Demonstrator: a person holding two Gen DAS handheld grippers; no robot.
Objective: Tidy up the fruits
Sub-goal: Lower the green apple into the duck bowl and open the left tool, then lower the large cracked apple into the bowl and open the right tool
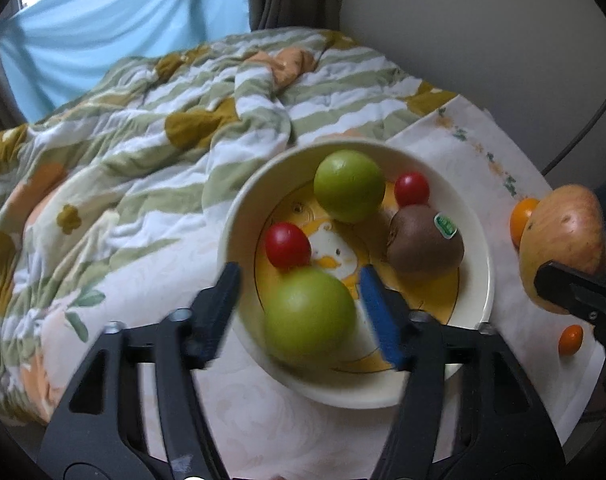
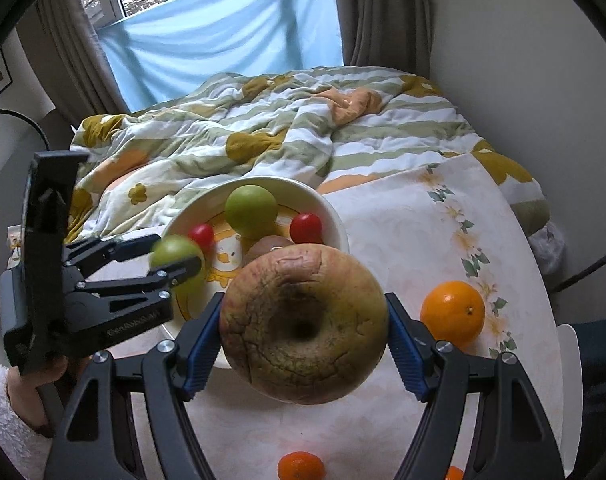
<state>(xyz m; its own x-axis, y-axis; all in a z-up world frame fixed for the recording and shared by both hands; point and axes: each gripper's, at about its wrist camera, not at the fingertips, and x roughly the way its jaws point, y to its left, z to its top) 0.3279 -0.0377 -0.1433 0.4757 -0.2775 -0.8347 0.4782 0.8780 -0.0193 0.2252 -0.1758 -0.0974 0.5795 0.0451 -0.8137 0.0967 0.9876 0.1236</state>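
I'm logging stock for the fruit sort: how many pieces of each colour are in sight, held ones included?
green fruit: 2
red tomato: 2
brown kiwi: 1
yellowish-red apple: 1
orange citrus: 3, one cut off by the frame edge
Total: 9

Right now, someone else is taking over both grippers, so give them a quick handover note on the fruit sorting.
Left gripper: open, fingers on either side of the near green fruit over the bowl; whether that fruit is already resting is blurred.
Right gripper: shut on the wrinkled apple, held just right of the bowl.
Done: far green fruit, two cherry tomatoes and the kiwi are in the bowl.
Left: place the apple, then the large orange and small orange fruits on the tablecloth.
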